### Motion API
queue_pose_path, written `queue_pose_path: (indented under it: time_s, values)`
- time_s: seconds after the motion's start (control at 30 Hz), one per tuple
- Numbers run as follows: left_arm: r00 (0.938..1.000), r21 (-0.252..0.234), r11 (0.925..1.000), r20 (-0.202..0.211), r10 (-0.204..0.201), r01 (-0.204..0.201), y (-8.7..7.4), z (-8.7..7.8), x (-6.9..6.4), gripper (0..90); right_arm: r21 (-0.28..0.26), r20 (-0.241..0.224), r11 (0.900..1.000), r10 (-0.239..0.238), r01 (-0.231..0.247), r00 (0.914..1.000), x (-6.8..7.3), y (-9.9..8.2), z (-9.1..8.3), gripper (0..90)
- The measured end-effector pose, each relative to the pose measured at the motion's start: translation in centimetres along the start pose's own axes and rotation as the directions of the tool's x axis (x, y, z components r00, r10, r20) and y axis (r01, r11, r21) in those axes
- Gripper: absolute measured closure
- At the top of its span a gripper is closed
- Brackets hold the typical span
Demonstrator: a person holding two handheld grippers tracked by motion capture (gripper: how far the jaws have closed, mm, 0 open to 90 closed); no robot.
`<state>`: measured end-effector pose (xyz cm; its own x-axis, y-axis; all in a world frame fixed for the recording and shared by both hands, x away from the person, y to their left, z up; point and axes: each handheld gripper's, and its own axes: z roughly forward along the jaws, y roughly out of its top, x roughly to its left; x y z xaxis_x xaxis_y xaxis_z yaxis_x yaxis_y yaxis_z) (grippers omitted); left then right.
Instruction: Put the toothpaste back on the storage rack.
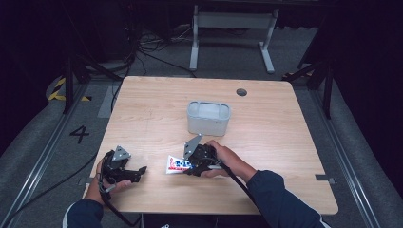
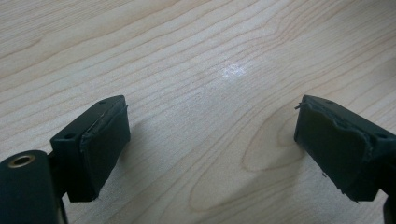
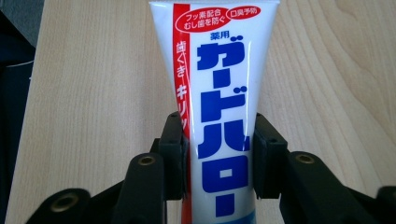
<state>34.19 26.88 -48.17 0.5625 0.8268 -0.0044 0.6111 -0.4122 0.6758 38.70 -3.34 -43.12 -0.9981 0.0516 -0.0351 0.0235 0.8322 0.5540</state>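
A white toothpaste tube with blue and red print lies on the wooden table near its front middle. My right gripper is shut on the tube, its two black jaws pressing the tube's sides while the flat end points away from the camera. My left gripper rests low near the table's front left corner. Its jaws stand wide apart over bare wood, and its pads hold nothing.
A grey rectangular bin stands at the table's middle, just behind the right hand. A round cable hole sits near the far edge. Cables and a white frame lie on the floor beyond the table.
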Motion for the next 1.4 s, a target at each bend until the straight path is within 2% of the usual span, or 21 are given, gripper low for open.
queue_pose_path:
  time_s: [0.3, 0.4, 0.57, 0.73, 1.03, 1.27, 1.4]
  values:
    - [1.0000, 0.000, 1.0000, 0.000, 0.000, 0.000, 0.0, 0.0, 0.0, 11.0, -0.085, 0.033, 0.9961, 0.026, -0.023, 0.9991, -0.3, -1.0, -1.6, 63.9]
    - [1.0000, 0.000, 1.0000, 0.001, -0.001, 0.001, 0.0, 0.0, 0.0, 11.0, -0.145, 0.036, 0.9884, 0.050, -0.044, 0.9981, -0.3, -1.5, -2.4, 63.9]
    - [1.0000, 0.000, 1.0000, 0.000, -0.001, 0.001, 0.0, 0.0, 0.0, 11.0, -0.194, 0.049, 0.9787, 0.079, -0.068, 0.9957, -0.5, -2.1, -3.0, 64.0]
    - [1.0000, 0.000, 1.0000, 0.000, 0.000, 0.000, 0.0, 0.0, 0.0, 11.0, -0.219, 0.066, 0.9734, 0.082, -0.066, 0.9945, -0.4, -2.4, -3.7, 64.0]
    - [1.0000, 0.000, 1.0000, 0.000, 0.000, 0.000, 0.0, 0.0, 0.0, 11.0, -0.285, 0.096, 0.9555, 0.109, -0.077, 0.9894, -0.6, -3.2, -5.6, 63.9]
    - [1.0000, 0.000, 1.0000, 0.000, 0.000, 0.000, 0.0, 0.0, 0.0, 11.0, -0.338, 0.111, 0.9373, 0.130, -0.085, 0.9854, -1.0, -3.5, -7.0, 63.7]
    - [1.0000, 0.000, 1.0000, 0.000, 0.000, 0.000, 0.0, 0.0, 0.0, 11.0, -0.375, 0.119, 0.9227, 0.146, -0.092, 0.9821, -1.1, -3.7, -7.9, 63.4]
